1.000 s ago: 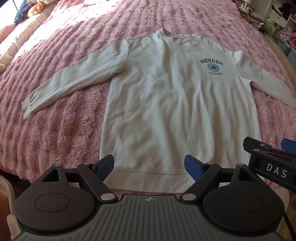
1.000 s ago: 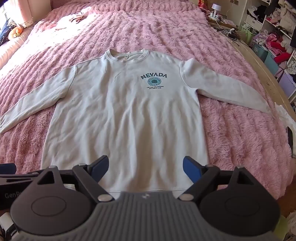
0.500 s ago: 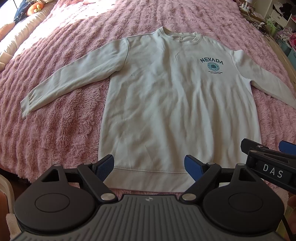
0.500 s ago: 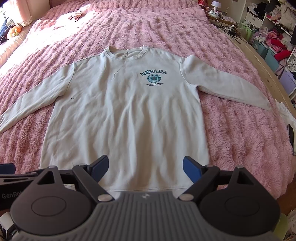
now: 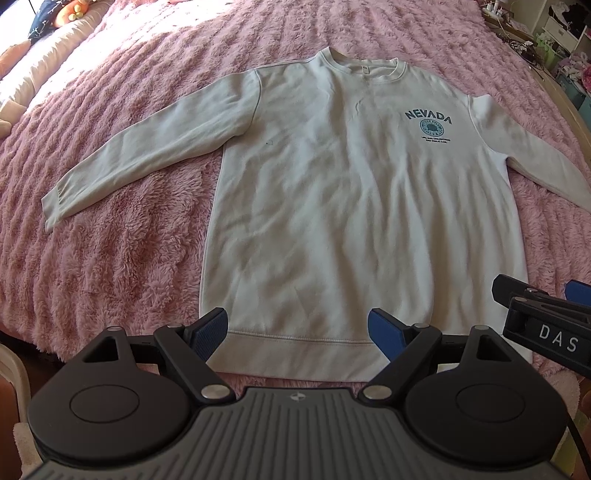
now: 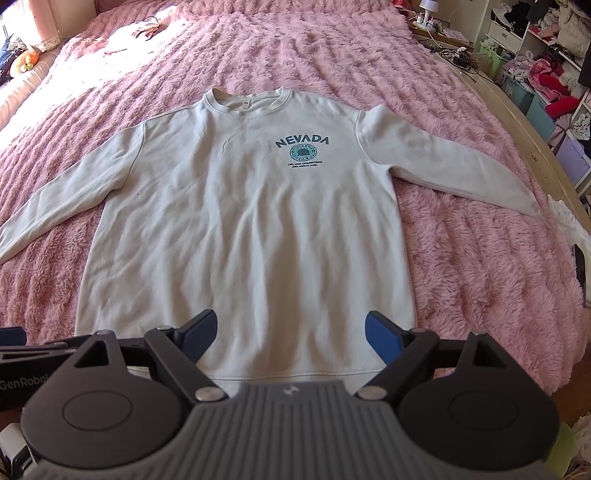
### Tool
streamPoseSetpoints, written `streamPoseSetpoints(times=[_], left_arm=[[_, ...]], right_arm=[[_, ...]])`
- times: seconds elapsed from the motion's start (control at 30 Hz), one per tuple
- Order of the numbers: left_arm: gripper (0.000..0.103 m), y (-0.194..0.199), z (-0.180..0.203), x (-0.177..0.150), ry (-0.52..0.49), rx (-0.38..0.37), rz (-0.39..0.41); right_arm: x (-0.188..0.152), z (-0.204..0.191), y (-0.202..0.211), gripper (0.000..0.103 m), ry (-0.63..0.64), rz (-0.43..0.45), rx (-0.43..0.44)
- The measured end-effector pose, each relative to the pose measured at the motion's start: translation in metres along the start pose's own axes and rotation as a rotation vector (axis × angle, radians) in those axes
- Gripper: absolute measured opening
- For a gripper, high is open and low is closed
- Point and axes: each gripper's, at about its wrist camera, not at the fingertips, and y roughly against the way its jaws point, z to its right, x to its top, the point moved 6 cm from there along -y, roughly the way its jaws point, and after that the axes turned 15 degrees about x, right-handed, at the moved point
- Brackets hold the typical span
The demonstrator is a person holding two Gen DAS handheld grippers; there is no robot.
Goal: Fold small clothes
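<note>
pink blanket (image 5: 122, 258): sweatshirt (image 5: 354, 206) flat, both grippers wide apart.

A bedroom in a home. A wide bed (image 6: 461, 280) covered with a fluffy pink blanket (image 6: 332, 48) fills most of the room. Open shelves (image 6: 546, 44) along the right wall are crammed with clothes and soft toys. A small lamp (image 6: 428, 7) and tangled cables (image 6: 454, 55) sit beside the bed.
</note>
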Motion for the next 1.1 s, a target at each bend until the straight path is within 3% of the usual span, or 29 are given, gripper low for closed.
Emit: streamPoseSetpoints(times=[1.1], left_arm=[[0.1,-0.0044,0.0015,0.0002,-0.011,0.006,-0.011]], right_arm=[[0.0011,-0.0051,-0.0019,0.083,0.014,0.002,0.007]])
